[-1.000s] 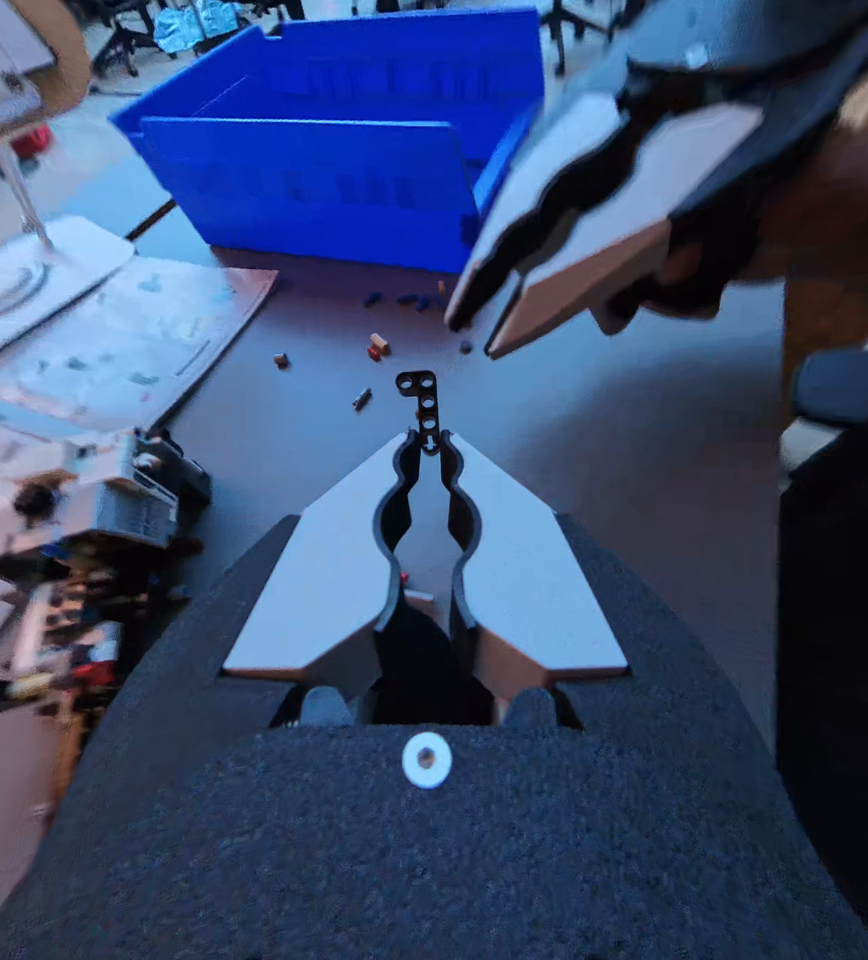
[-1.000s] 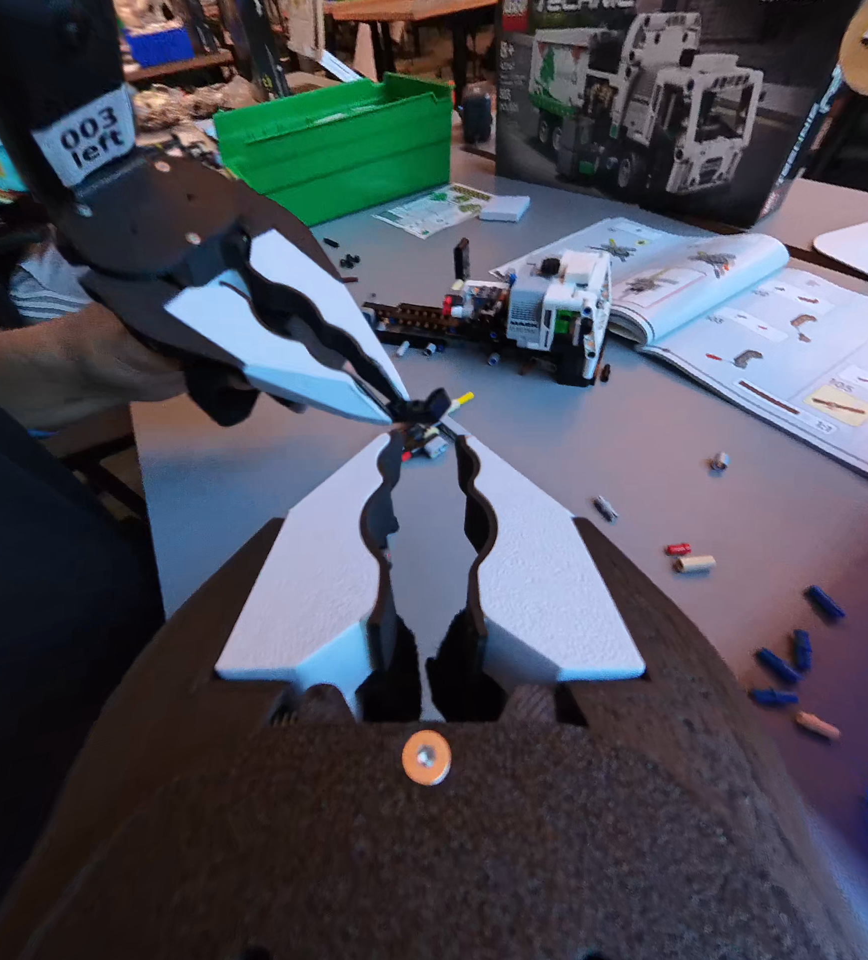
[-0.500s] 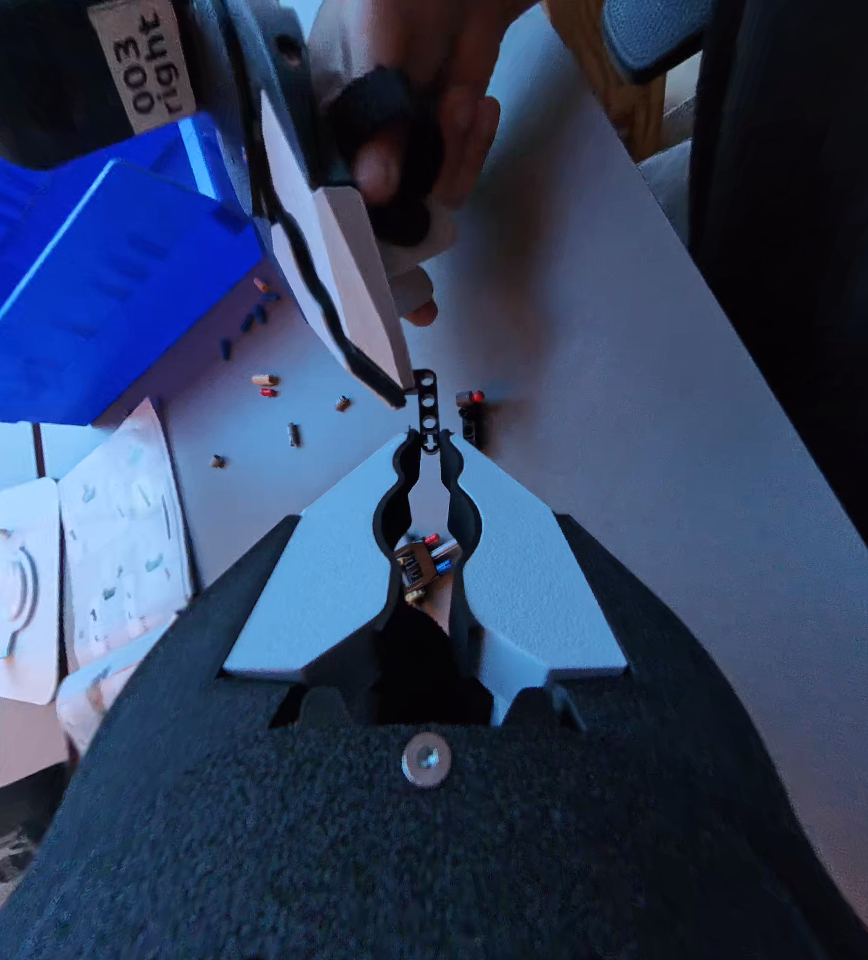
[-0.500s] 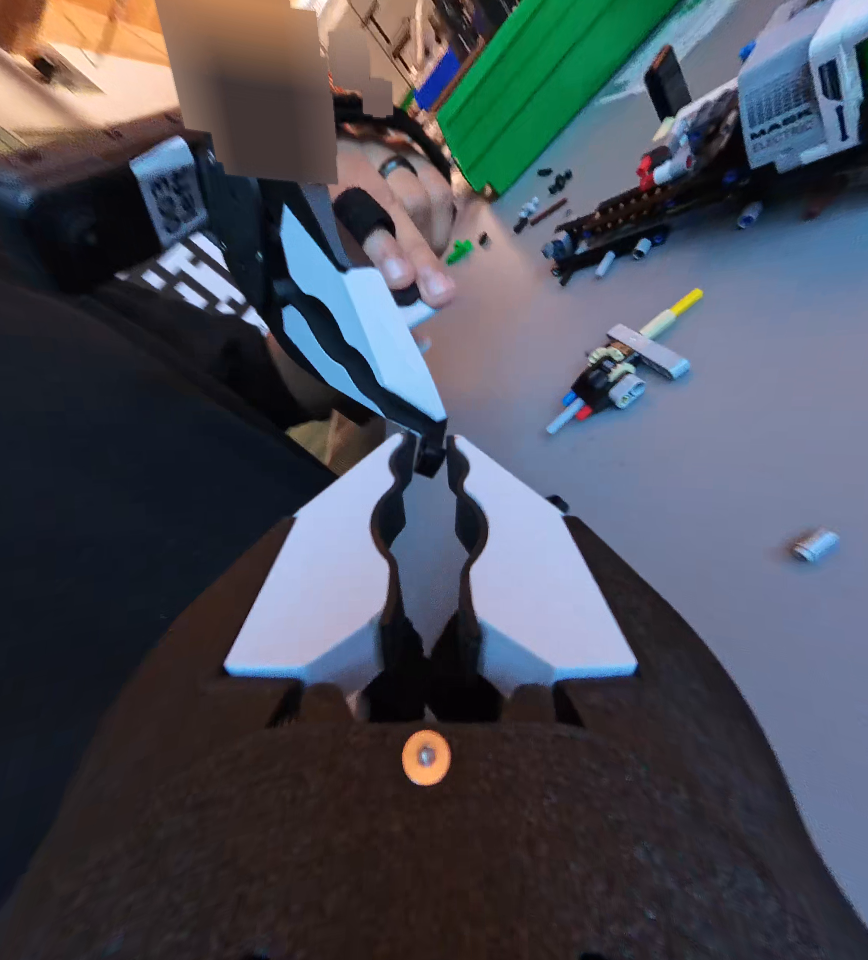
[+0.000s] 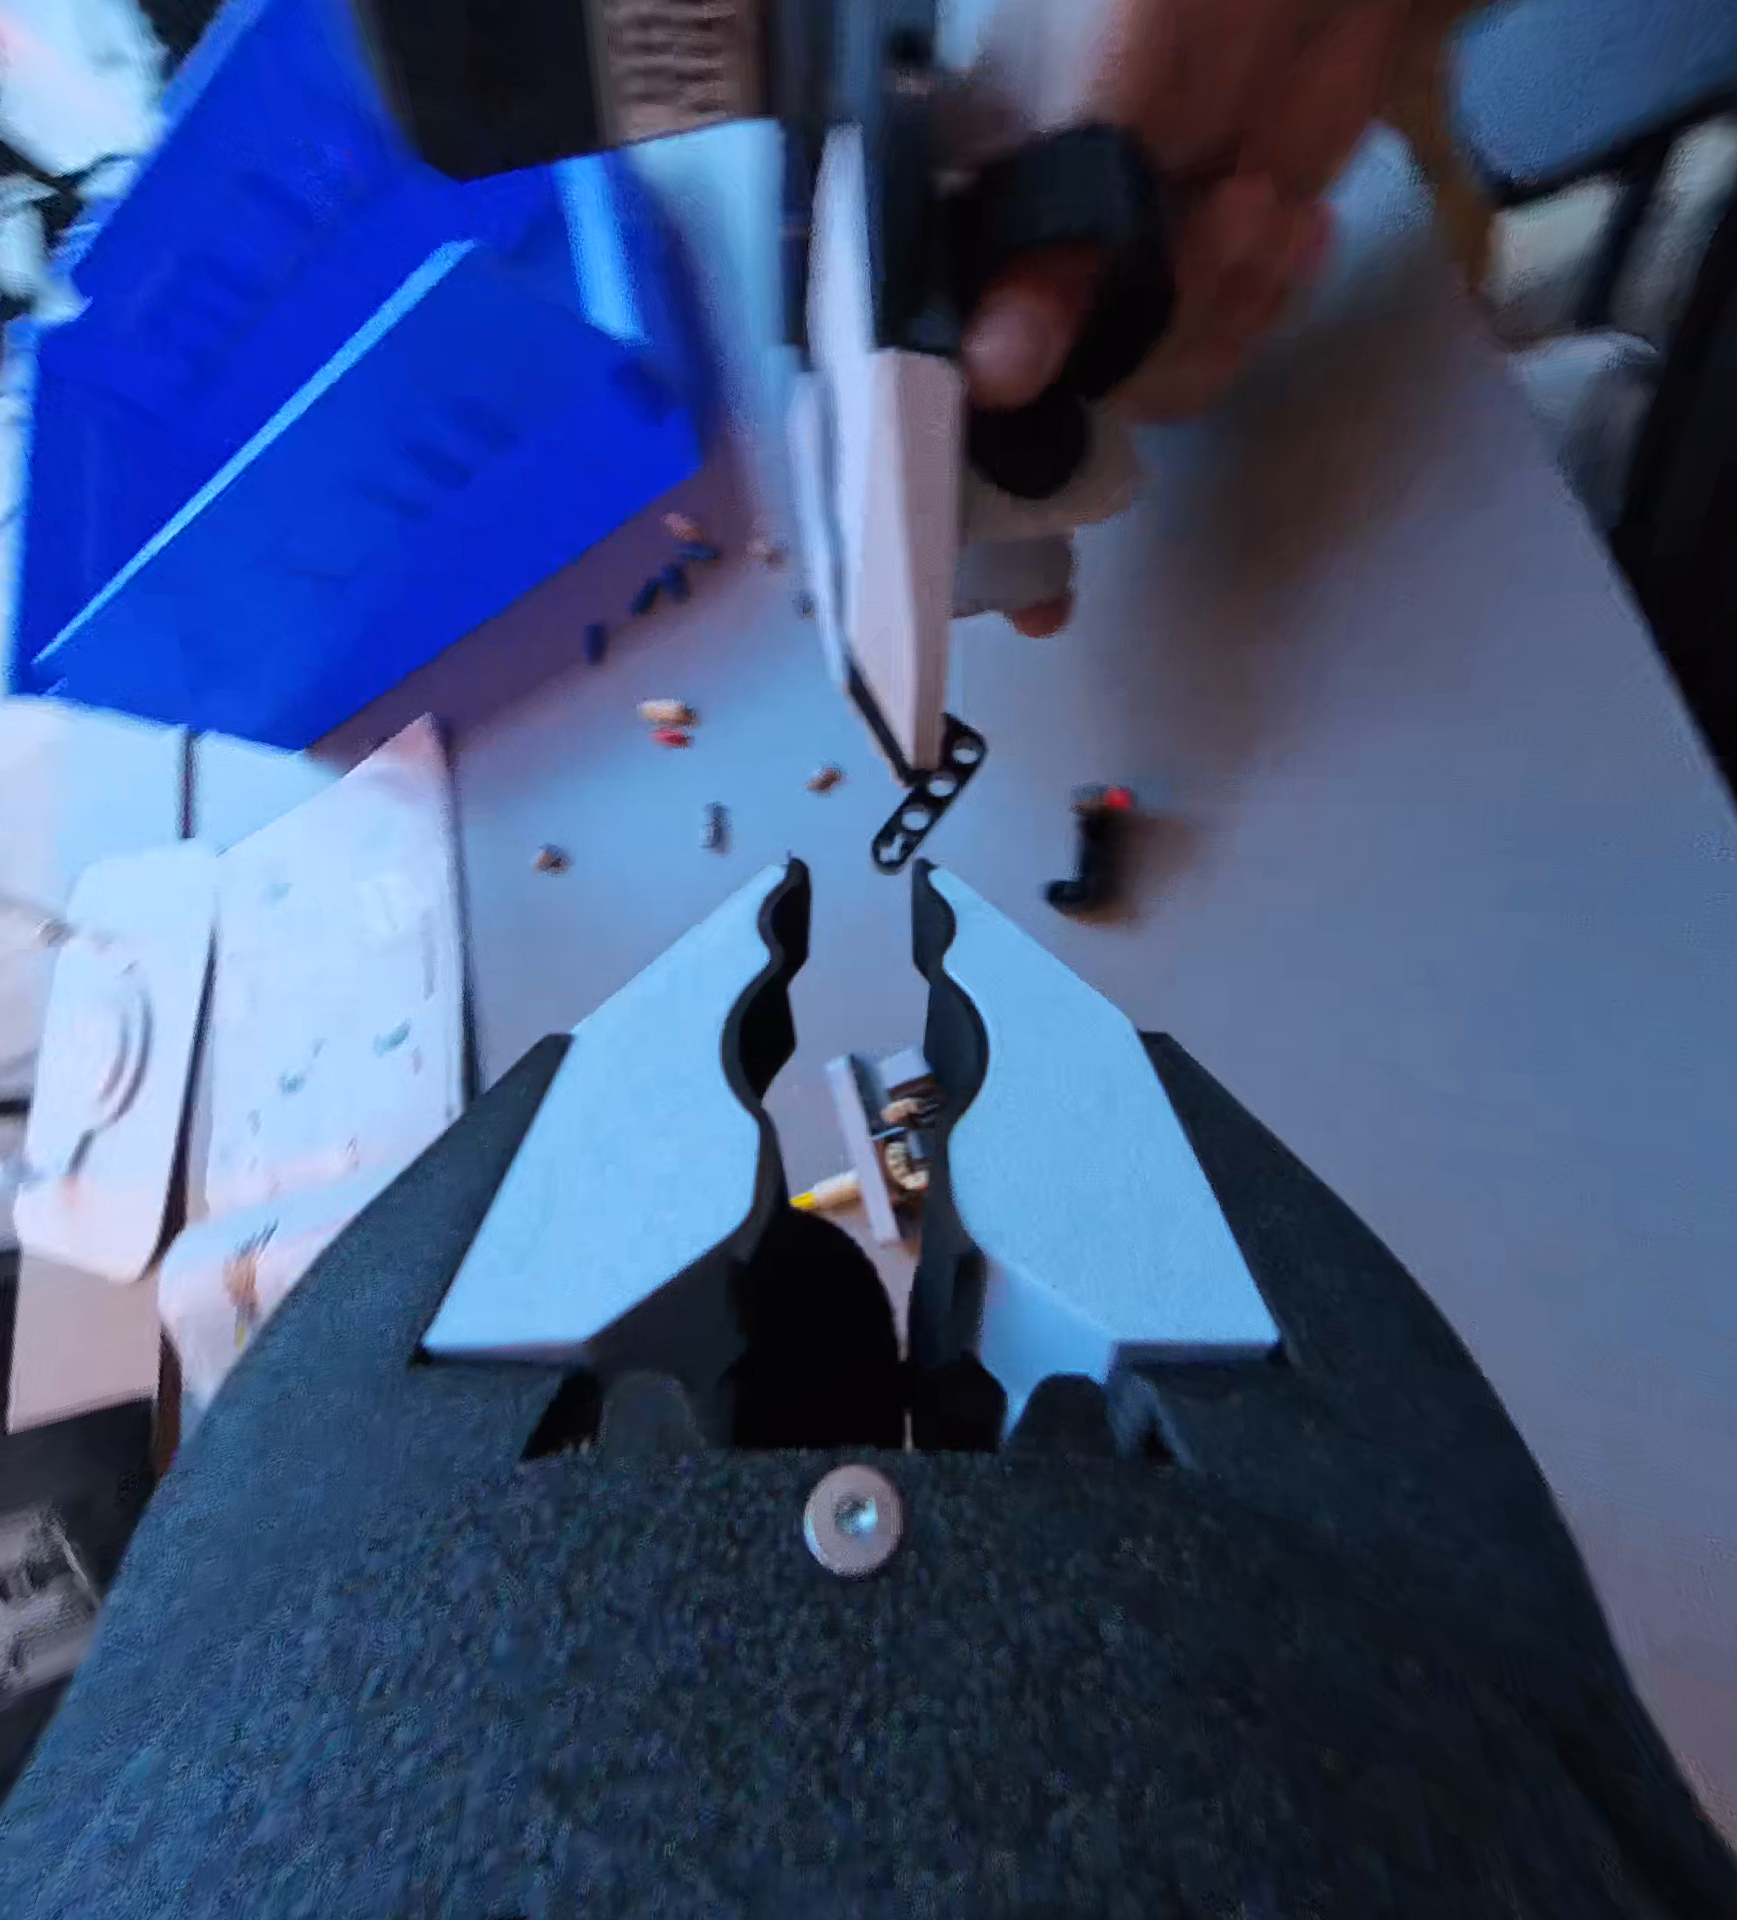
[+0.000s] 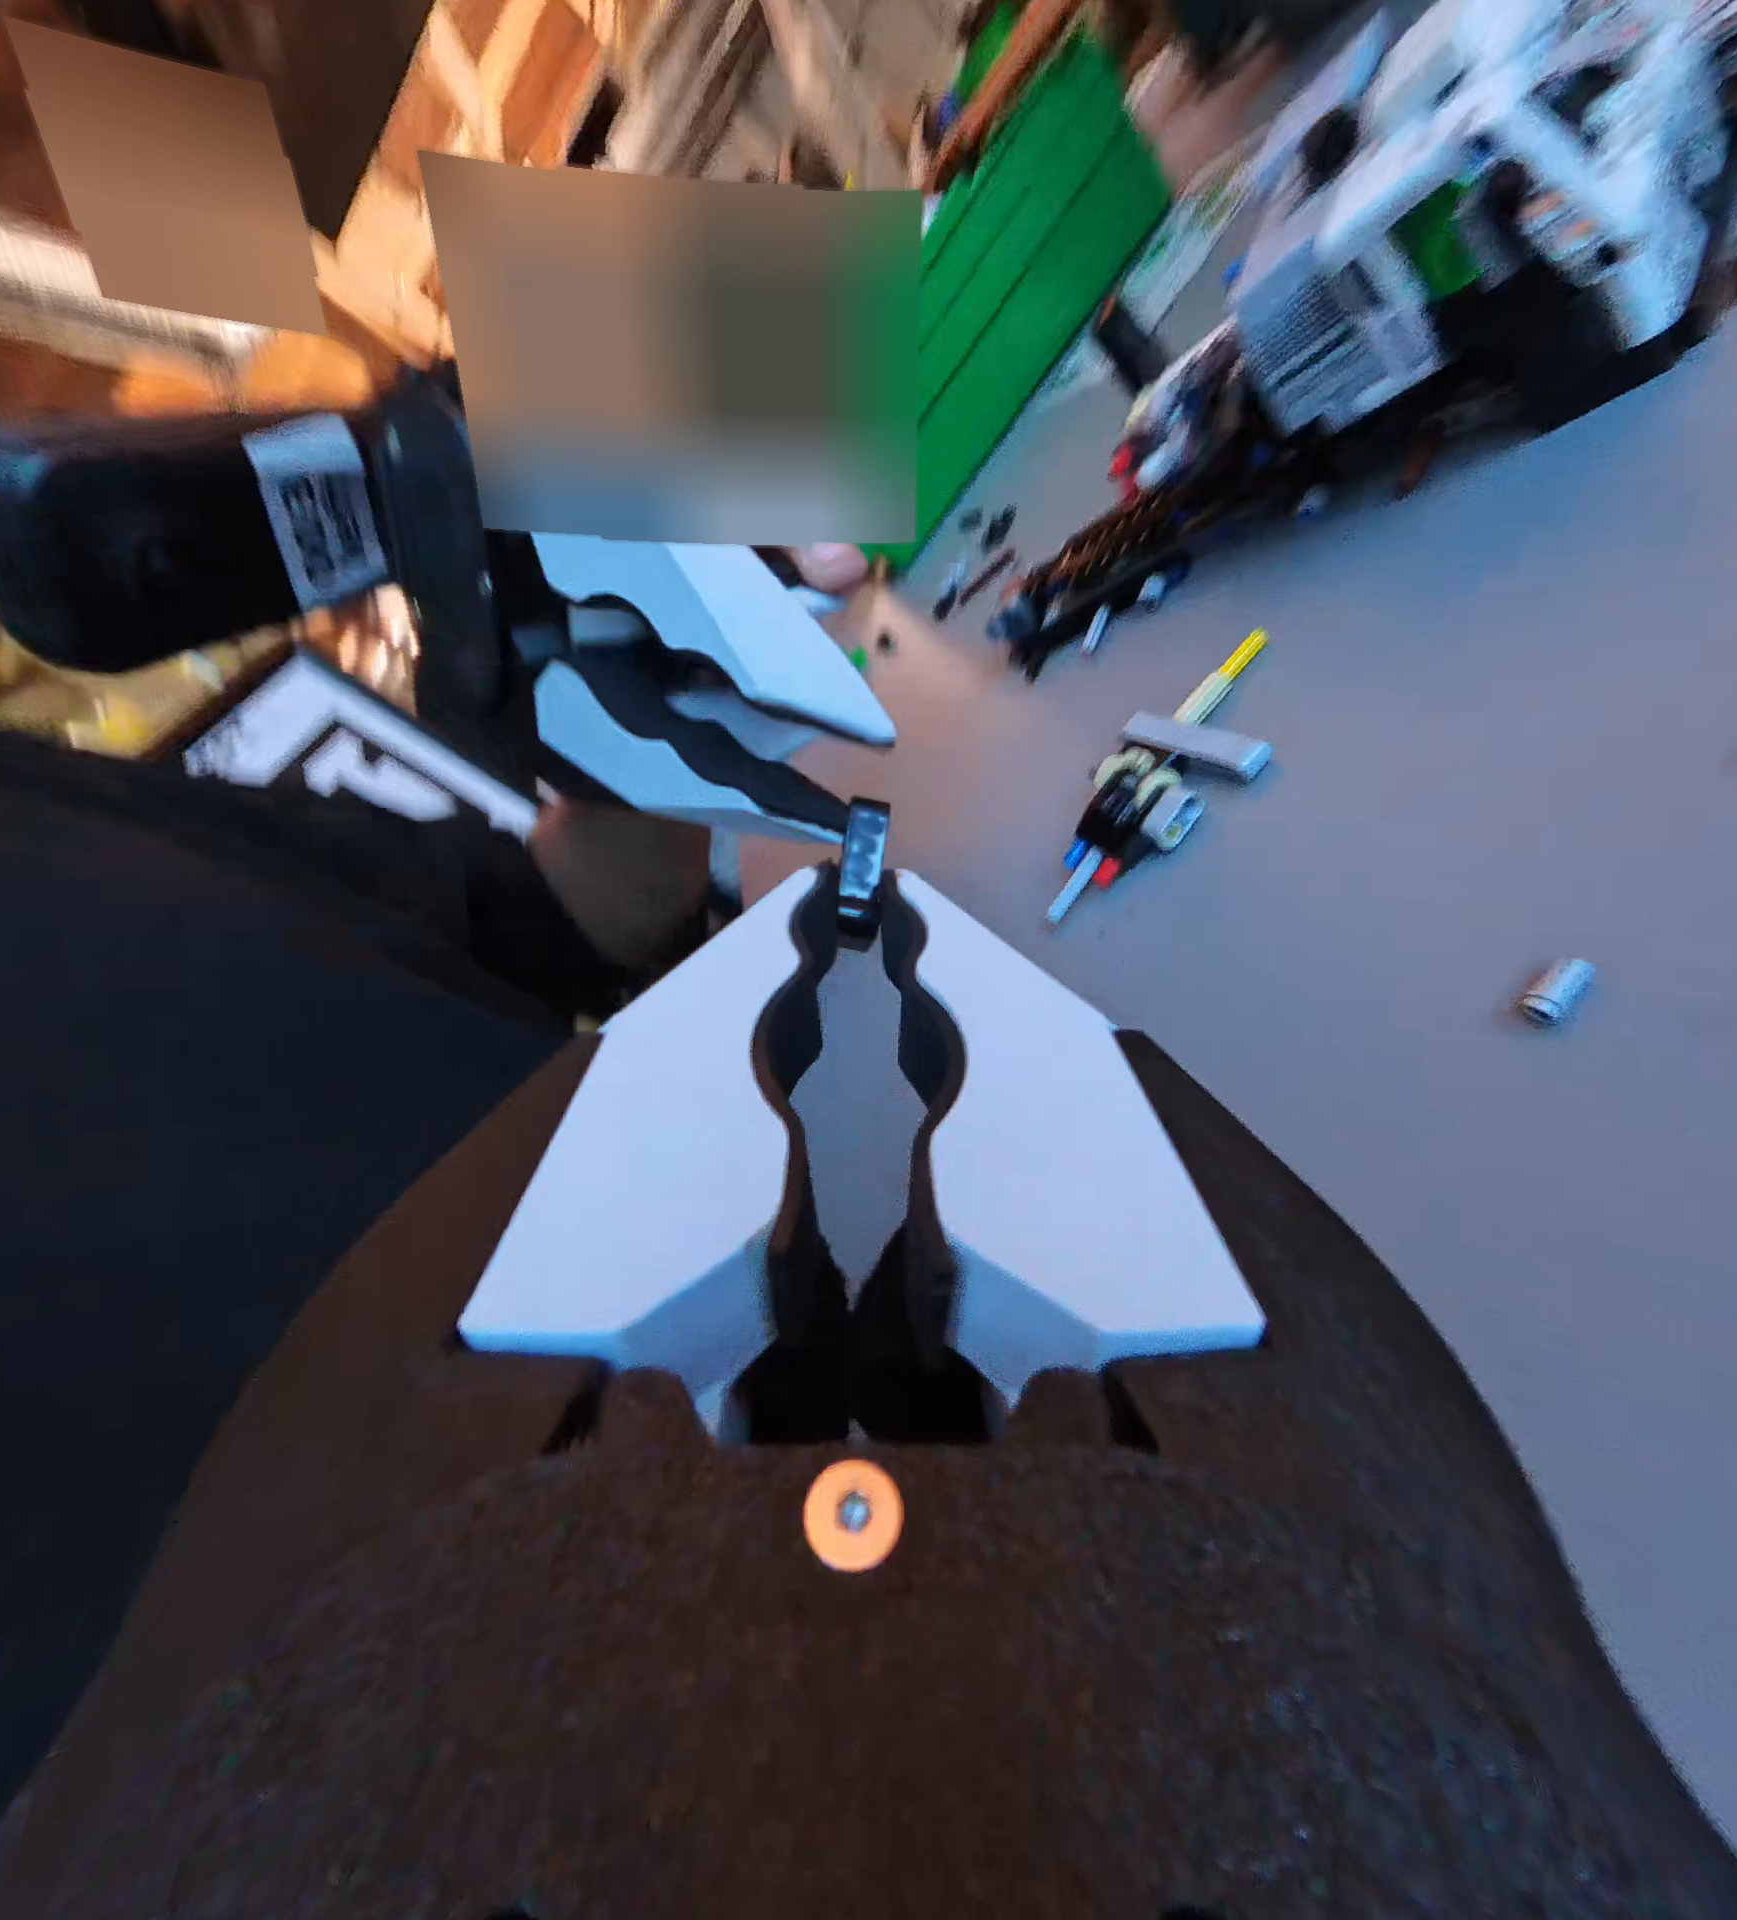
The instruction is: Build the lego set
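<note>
A short black lego beam with holes [image 5: 926,805] hangs tilted above the grey table. My right gripper [image 6: 861,883] is shut on the beam [image 6: 864,868]; in the left wrist view it [image 5: 905,748] comes down from above and pinches the beam's top end. My left gripper [image 5: 856,878] is open and empty, its tips just below the beam and apart from it. In the right wrist view it [image 6: 859,774] shows with its jaws apart beside the beam. A small sub-assembly with a grey plate and yellow axle [image 6: 1144,800] lies on the table, also seen between my left fingers [image 5: 890,1132].
A blue bin [image 5: 324,468] stands at the back left, with loose pins [image 5: 666,717] in front of it. An open instruction booklet [image 5: 324,987] lies on the left. A small black and red piece [image 5: 1098,852] lies right of the beam. The white truck model [image 6: 1363,312], a green bin [image 6: 1009,312] and a grey connector [image 6: 1555,992] are on the table. Left and right tips are no more than a few centimetres apart. The right tips stand about 10 cm off the grey connector [image 6: 1555,992].
My left gripper has opened and let go of the black beam. The right gripper has shut on it and now holds it alone, tilted. Both views have shifted and blurred.
</note>
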A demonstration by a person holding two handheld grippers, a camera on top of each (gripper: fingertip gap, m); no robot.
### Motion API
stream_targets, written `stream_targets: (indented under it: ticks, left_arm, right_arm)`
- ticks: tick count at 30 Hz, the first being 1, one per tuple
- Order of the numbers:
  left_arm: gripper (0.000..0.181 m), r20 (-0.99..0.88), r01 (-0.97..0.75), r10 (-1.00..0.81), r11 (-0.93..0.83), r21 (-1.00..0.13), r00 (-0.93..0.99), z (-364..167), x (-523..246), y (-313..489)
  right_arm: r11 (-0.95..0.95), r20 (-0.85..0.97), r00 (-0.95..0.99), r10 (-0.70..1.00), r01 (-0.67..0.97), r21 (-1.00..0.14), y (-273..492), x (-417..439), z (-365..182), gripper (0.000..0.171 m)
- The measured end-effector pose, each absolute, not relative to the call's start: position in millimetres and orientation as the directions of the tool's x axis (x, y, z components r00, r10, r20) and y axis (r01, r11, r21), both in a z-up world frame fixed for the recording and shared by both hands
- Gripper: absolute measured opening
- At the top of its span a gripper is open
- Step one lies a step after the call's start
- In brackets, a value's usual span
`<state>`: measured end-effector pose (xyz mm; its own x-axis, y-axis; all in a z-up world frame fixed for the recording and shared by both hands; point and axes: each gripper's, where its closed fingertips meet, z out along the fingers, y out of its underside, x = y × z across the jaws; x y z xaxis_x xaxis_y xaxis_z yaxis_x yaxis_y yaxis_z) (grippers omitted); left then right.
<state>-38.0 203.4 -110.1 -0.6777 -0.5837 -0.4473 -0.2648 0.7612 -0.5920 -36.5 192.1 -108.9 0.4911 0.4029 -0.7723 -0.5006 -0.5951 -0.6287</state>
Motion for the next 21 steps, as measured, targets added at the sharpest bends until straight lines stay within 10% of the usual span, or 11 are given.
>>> stream_targets:
  ticks: [7, 21]
  left_arm:
    - [0.042, -0.201, -0.288, -0.895, 0.33, -0.899, -0.398, -89.4, -23.0, 200.1]
    - [0.03, -0.205, -0.207, -0.895, 0.305, -0.93, -0.397, -77.1, -27.7, 192.6]
  right_arm:
    - [-0.42, -0.868, 0.342, 0.36, -0.771, -0.478, 200.1, -21.8, -85.3, 0.006]
    - [-0.416, -0.878, 0.15, 0.455, -0.836, -0.358, 197.2, -40.6, -72.2, 0.006]
